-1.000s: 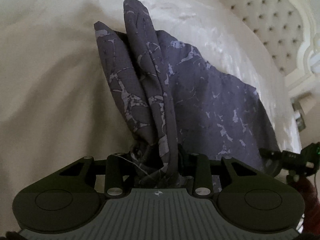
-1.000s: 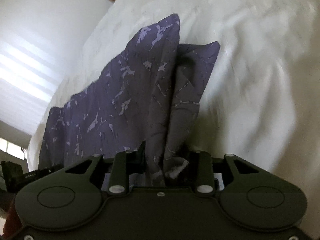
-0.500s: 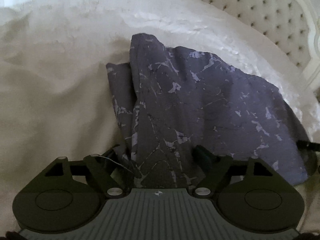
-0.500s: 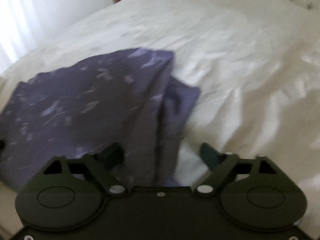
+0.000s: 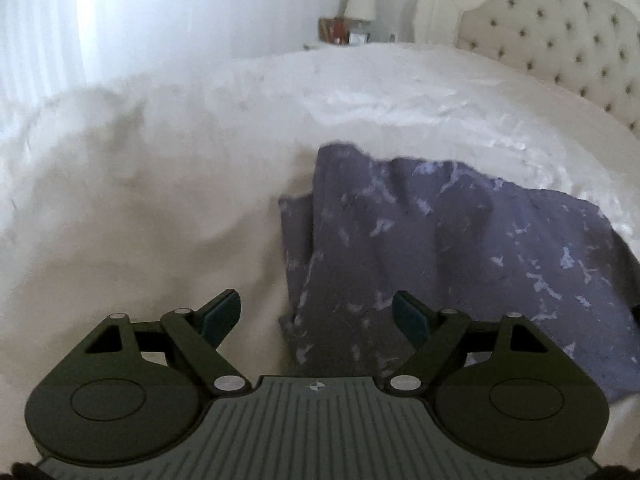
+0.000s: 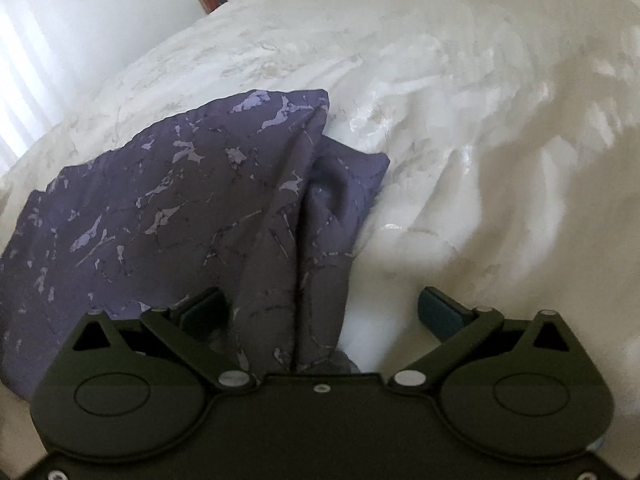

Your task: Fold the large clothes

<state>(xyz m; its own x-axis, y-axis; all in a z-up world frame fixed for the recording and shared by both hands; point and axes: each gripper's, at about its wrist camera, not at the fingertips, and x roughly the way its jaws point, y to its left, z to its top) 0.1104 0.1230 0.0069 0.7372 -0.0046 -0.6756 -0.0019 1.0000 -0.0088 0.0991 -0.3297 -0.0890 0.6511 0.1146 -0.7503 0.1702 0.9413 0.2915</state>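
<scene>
Cloth (image 5: 460,248), dark purple with pale cracked markings, lies folded on the white bed (image 5: 160,200), its layered edges bunched at the near corners. Left claw (image 5: 318,312) has just been opening and now stands wide, grasping nothing, the cloth's near left corner between its fingers. Right claw (image 6: 320,308) has just been opening too and gapes fully, holding nothing; a fold of cloth lies loose between its fingers beside the left one.
</scene>
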